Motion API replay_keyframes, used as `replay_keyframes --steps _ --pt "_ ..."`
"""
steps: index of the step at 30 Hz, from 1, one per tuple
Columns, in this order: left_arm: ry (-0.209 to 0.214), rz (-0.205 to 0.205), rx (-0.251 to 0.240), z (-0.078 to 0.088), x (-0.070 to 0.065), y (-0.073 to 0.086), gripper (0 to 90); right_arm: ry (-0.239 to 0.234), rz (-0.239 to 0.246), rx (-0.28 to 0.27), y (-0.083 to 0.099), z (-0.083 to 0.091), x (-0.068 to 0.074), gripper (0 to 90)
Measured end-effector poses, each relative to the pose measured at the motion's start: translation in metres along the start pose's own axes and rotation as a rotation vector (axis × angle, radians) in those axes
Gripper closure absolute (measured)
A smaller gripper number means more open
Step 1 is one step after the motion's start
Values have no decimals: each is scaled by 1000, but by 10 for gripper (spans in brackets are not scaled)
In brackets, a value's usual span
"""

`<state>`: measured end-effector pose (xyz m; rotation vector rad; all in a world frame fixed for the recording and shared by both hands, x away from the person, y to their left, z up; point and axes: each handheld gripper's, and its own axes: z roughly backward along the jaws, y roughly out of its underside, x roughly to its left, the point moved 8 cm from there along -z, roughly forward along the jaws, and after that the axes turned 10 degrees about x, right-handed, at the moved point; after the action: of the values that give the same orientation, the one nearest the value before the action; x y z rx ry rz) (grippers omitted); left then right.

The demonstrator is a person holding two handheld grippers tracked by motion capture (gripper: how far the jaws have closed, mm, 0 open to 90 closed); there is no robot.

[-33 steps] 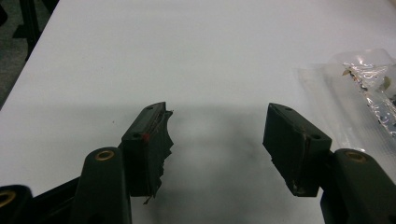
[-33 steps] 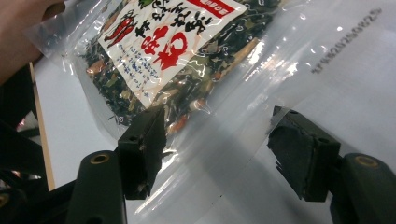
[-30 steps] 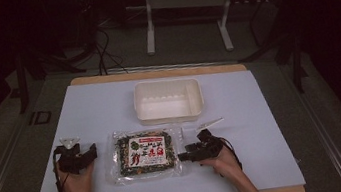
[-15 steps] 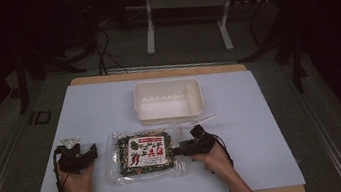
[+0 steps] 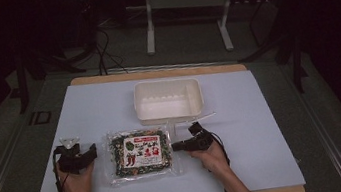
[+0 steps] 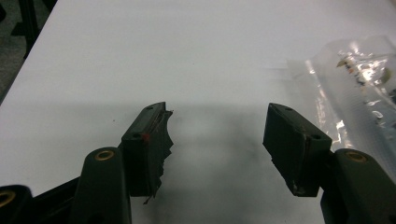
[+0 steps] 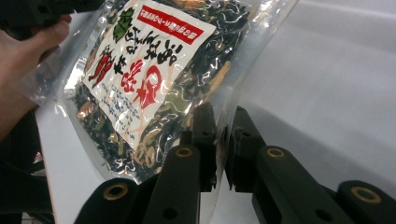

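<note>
A clear bag (image 5: 140,154) of dark dried food with a red-and-white label lies flat near the front of the white counter (image 5: 264,128), between the two hands and just in front of an empty white tray (image 5: 168,100) at the counter's middle. The right gripper (image 5: 175,146) is clamped narrow on the bag's right edge; in the right gripper view the clear film (image 7: 219,126) is pinched between the two nearly closed jaws. The left gripper (image 5: 93,150) sits just off the bag's left edge with its jaws spread wide and nothing between them, the bag's clear corner (image 6: 345,79) lying to their right in the left gripper view. Bare counter is open to the left, to the right and behind the tray, out to the wooden rim (image 5: 155,73). A second ago the right gripper was beside the bag, apart from its edge; now it grips it. The left gripper, bag and tray lie where they were.
</note>
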<state>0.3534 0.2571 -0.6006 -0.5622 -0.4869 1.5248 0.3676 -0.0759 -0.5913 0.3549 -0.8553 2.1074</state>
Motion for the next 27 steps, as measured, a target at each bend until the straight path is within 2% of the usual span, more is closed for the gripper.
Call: replay_keyframes --steps 15,16,20,27 --pt "-1 -2 2 0 0 0 403 10 30 -9 -10 17 7 895" --pt "-1 -1 2 0 0 0 403 19 49 -12 -13 23 10 895" --pt "0 -1 2 0 0 0 403 38 77 -16 -19 32 16 896" --pt "1 2 0 0 0 0 403 75 115 -14 -28 45 19 897"
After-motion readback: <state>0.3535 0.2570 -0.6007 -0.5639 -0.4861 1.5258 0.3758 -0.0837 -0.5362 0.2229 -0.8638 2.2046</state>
